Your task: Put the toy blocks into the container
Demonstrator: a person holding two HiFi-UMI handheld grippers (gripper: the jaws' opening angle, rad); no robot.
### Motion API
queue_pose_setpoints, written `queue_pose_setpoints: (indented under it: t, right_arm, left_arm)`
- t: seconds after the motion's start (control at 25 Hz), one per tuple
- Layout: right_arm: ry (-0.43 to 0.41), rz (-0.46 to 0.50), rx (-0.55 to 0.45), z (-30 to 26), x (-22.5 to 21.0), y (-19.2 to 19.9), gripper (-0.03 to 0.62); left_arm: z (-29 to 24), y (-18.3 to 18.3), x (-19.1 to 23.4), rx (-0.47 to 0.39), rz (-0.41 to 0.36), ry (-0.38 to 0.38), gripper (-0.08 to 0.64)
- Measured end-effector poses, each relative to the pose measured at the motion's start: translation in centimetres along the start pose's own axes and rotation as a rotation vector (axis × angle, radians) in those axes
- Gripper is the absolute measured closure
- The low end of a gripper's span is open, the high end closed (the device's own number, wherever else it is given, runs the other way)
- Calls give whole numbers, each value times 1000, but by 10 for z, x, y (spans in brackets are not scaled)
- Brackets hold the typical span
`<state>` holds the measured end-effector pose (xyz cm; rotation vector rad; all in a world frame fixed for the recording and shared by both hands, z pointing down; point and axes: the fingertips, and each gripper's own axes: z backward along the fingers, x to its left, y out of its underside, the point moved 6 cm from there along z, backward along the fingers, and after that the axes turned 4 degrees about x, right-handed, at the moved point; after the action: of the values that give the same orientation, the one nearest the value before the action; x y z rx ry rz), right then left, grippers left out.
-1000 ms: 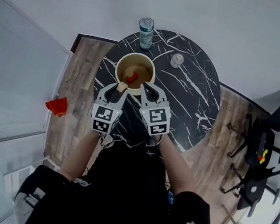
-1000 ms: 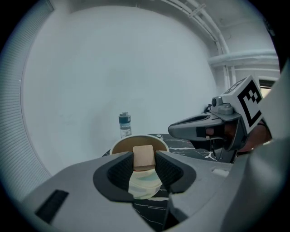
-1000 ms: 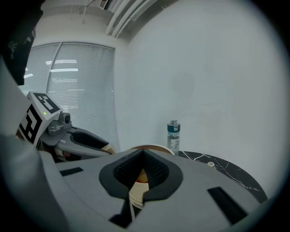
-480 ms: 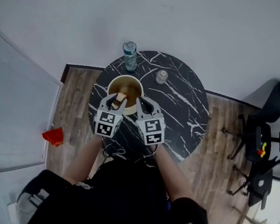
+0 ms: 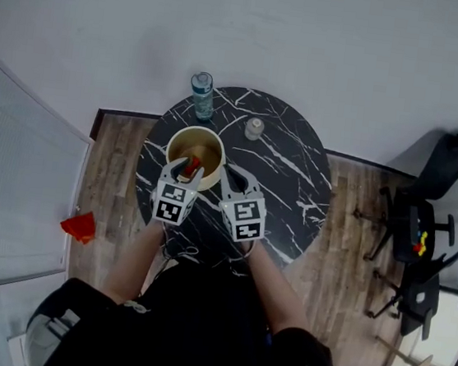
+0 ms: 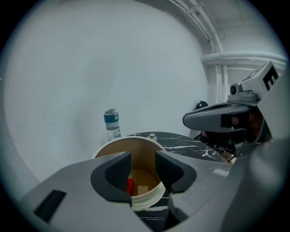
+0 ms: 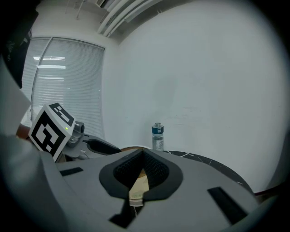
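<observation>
While the left gripper (image 5: pixel 188 169) hangs over the near rim of the container (image 5: pixel 173 141), its 2 jaws stand apart with nothing between the pads. The left gripper view looks through that gap straight down into the tan tub. At the bottom of the tub lie 1 red block (image 6: pixel 130 186) and 1 pale block (image 6: pixel 143 190), just beside each other. The right gripper (image 5: pixel 224 172) sits just beside the left one, at the container's right near edge. Its jaws are pressed together and grip nothing, as the right gripper view shows, with only a sliver of the tub's rim visible under the closed pads. The container stands on the left part of a round black marble table (image 5: pixel 284 172), close to the person. Behind it, at the table's far edge, stands 1 clear bottle (image 5: pixel 200 93) with a blue label. A small jar (image 5: pixel 254 128) sits to the right of the bottle, well apart from the tub. On the wood floor left of the table lies a red object (image 5: pixel 80 227), and a dark chair (image 5: pixel 425 235) stands off to the right.
</observation>
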<state>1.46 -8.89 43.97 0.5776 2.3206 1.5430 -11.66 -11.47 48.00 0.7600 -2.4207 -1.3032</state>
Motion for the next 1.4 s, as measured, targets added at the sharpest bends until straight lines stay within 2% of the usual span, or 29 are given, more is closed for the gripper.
queue_pose_setpoints:
  t: [0.28,0.52,0.72,0.76,1.0,1.16,1.4]
  right_arm:
    - [-14,-10,-2,4,10,4,595]
    - [-51,31,-23,6,29,-2,595]
    - [-42,63,-76,10,45,-17,595]
    - [-40,73,-84,11,49,-21,595]
    - [-40,115,-170,36,64,-56,595]
    - [-28,149,-222,56,62,-80,595]
    - [19,167,-209,68,56,-84,595]
  left_arm:
    - [26,0,-4,-59,11,-28,410]
    - [64,8,3,-132,57,-103,419]
    - [96,10,12,-193,101,-171,551]
    - [103,8,12,-208,113,-177,559]
    - [141,-22,13,-303,87,-188,560]
    - [161,-37,22,-365,83,-236,560]
    - [166,-38,19,-373,96,-240,560]
